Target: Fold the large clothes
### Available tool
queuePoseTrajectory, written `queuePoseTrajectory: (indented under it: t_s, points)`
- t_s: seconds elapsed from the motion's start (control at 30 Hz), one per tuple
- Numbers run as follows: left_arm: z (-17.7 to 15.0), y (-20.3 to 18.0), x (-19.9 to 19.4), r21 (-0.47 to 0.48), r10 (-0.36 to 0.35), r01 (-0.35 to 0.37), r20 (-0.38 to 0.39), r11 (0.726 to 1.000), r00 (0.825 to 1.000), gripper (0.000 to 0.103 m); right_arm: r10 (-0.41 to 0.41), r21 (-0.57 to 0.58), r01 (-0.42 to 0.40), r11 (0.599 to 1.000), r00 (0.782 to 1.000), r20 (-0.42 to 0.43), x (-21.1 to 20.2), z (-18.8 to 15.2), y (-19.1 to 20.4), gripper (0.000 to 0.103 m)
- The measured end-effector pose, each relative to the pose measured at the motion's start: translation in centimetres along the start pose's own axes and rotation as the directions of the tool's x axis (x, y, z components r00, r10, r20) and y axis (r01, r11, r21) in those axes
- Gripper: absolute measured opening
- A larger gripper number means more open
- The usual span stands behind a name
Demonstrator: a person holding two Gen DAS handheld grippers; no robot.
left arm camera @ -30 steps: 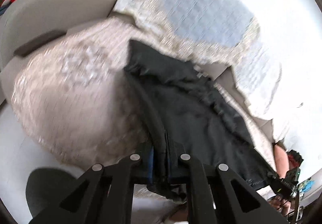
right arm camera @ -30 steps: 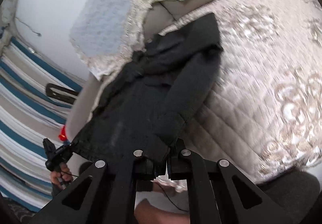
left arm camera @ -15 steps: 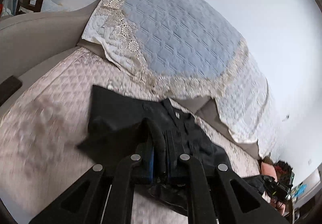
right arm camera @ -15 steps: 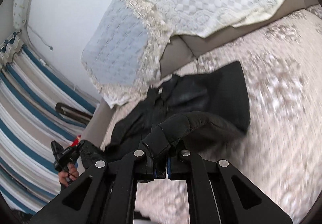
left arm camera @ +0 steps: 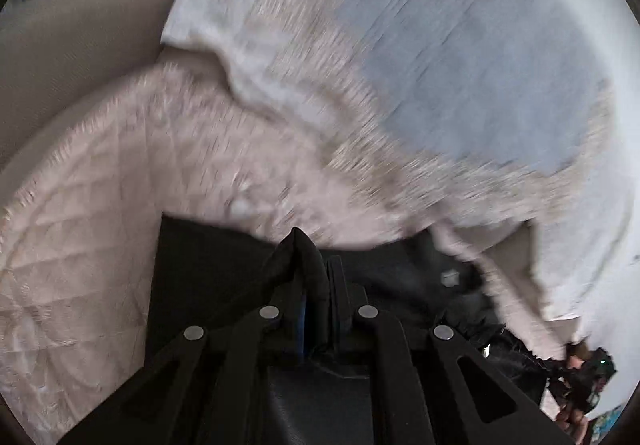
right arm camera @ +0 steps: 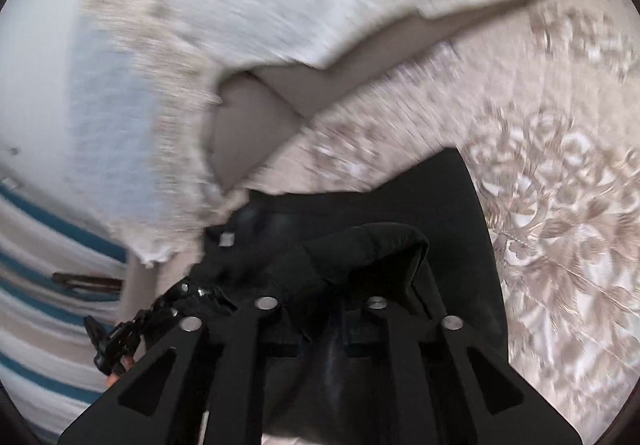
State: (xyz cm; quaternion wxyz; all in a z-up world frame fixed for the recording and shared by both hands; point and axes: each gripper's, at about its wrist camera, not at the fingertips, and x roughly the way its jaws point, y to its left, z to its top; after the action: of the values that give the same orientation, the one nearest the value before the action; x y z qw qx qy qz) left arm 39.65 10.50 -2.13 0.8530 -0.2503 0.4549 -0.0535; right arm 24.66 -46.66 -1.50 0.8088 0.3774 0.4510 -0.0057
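A black garment (left arm camera: 400, 277) lies on the beige quilted sofa seat (left arm camera: 100, 205). My left gripper (left arm camera: 318, 309) is shut on a raised fold of its black cloth, low over the garment. In the right wrist view the same black garment (right arm camera: 440, 197) spreads over the seat (right arm camera: 560, 205), and my right gripper (right arm camera: 322, 321) is shut on a bunched hem of it. A small white neck label shows in the left wrist view (left arm camera: 450, 277) and in the right wrist view (right arm camera: 226, 239). Both views are motion-blurred.
A blue and cream lace cover (left arm camera: 460, 65) drapes the sofa backrest, also seen in the right wrist view (right arm camera: 280, 5). The grey sofa arm (left arm camera: 80, 37) is at left. A striped cloth (right arm camera: 36, 285) lies at left. The other gripper shows at each view's edge (left arm camera: 580, 381) (right arm camera: 120, 337).
Both grippers carried the held cloth forward over the garment and down toward the seat; the fold now lies closer to the collar. Both stay shut.
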Motion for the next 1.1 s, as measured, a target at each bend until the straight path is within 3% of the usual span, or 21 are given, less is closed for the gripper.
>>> queuePoseTrajectory:
  t_s: [0.1, 0.17, 0.2, 0.27, 0.37, 0.57, 0.67, 0.8, 0.93, 0.97, 1.0, 1.03, 1.07, 1.1]
  points:
    - [-0.6, 0.7, 1.2, -0.006, 0.011, -0.012, -0.042, 1.000, 0.999, 0.018, -0.021, 0.021, 0.021, 1.000, 1.000, 0.009, 0.7, -0.2, -0.8, 0.045]
    - [-1.0, 0.9, -0.3, 0.003, -0.006, 0.006, -0.016, 1.000, 1.000, 0.032, 0.020, -0.004, -0.020, 1.000, 0.998, 0.053, -0.9, -0.9, -0.7, 0.063]
    - [-1.1, 0.8, -1.5, 0.016, 0.000, 0.000, 0.008, 1.000, 1.000, 0.037, 0.024, -0.033, -0.021, 0.999, 0.997, 0.079, -2.4, -1.5, -0.7, 0.065]
    - [-1.7, 1.0, -4.4, 0.031, 0.008, -0.010, 0.069, 0.999, 0.998, 0.056, 0.011, -0.072, -0.002, 0.997, 0.994, 0.113, -4.6, -2.5, -0.9, 0.066]
    - [-4.1, 2.4, -8.2, 0.023, 0.000, -0.003, 0.131, 1.000, 0.991, 0.067, -0.016, -0.093, 0.029, 0.995, 0.990, 0.143, -8.0, -5.5, -2.7, 0.069]
    - [-10.9, 6.6, -8.8, -0.061, 0.007, -0.005, 0.039, 0.998, 0.999, 0.073, -0.006, 0.016, 0.005, 1.000, 0.997, 0.076, -8.6, -12.3, -7.6, 0.073]
    - [-12.0, 8.0, -6.3, -0.147, -0.003, -0.004, -0.047, 0.989, 0.999, 0.073, 0.034, 0.068, -0.037, 0.997, 0.999, 0.040, -7.1, -12.9, -8.3, 0.073]
    - [-10.9, 7.8, -5.7, -0.182, -0.013, 0.015, 0.014, 0.983, 1.000, 0.074, 0.058, 0.079, -0.065, 0.995, 0.995, 0.086, -5.6, -11.2, -7.9, 0.073]
    - [-10.5, 8.0, -3.6, -0.185, 0.034, -0.028, 0.032, 0.982, 0.999, 0.075, 0.034, 0.146, -0.049, 0.988, 0.994, 0.104, -3.3, -9.9, -8.7, 0.073]
    - [-10.6, 7.8, -3.6, -0.174, 0.054, -0.043, 0.055, 0.984, 0.997, 0.068, 0.029, 0.141, -0.045, 0.989, 0.993, 0.114, -3.1, -9.8, -8.6, 0.070]
    - [-10.6, 7.6, -3.6, -0.157, 0.082, -0.071, 0.065, 0.985, 0.994, 0.063, 0.003, 0.127, -0.018, 0.992, 0.993, 0.122, -3.1, -9.7, -8.1, 0.061]
    - [-10.7, 7.4, -3.6, -0.143, 0.104, -0.094, 0.062, 0.985, 0.993, 0.050, -0.016, 0.126, 0.002, 0.992, 0.993, 0.116, -3.1, -9.5, -7.9, 0.034]
    - [-10.6, 7.3, -3.7, -0.137, 0.109, -0.101, 0.056, 0.985, 0.992, 0.033, -0.006, 0.139, -0.009, 0.990, 0.994, 0.106, -3.0, -9.4, -8.0, 0.022]
    - [-10.5, 7.2, -4.1, -0.135, 0.105, -0.097, 0.053, 0.986, 0.993, 0.029, -0.005, 0.149, -0.011, 0.989, 0.994, 0.108, -3.2, -9.2, -7.8, 0.019]
